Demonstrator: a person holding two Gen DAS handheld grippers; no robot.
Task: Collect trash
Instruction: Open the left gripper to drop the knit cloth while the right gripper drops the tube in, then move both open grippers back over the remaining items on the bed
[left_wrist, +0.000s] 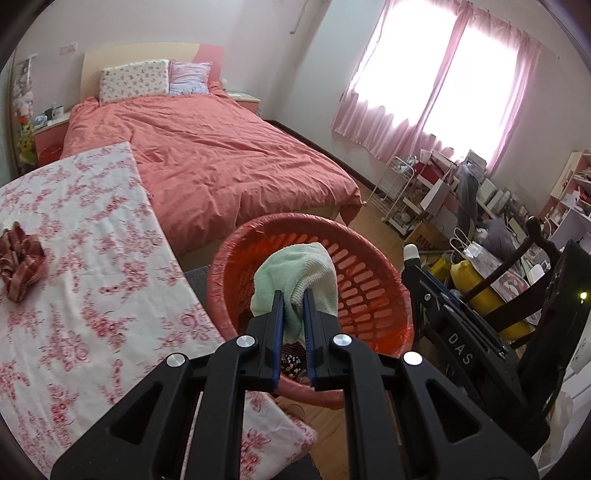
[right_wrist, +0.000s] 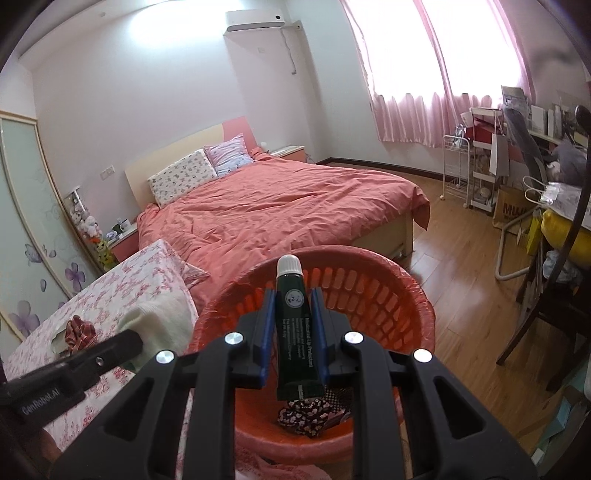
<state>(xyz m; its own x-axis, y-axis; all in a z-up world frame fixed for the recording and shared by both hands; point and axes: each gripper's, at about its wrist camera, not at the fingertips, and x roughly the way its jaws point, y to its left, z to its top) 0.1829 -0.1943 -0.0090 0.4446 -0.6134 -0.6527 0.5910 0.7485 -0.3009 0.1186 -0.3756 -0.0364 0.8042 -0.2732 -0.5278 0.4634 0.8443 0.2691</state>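
My left gripper (left_wrist: 294, 297) is shut on a pale green cloth (left_wrist: 295, 273) and holds it over the red slotted basket (left_wrist: 369, 291). My right gripper (right_wrist: 293, 299) is shut on a dark green tube with a white cap (right_wrist: 297, 332), upright above the same basket (right_wrist: 391, 295). Dark patterned scraps (right_wrist: 308, 411) lie on the basket floor. The left gripper and its cloth (right_wrist: 159, 325) show at the left in the right wrist view. A red-brown crumpled wrapper (left_wrist: 20, 262) lies on the floral tablecloth (left_wrist: 92, 258); it also shows in the right wrist view (right_wrist: 79, 332).
A bed with a coral duvet (left_wrist: 207, 155) stands behind the basket. The right side holds a dark chair (right_wrist: 546, 295), a yellow bag (left_wrist: 476, 284), a white wire cart (right_wrist: 456, 166) and cluttered shelves. Wood floor (right_wrist: 458, 251) lies between bed and chair.
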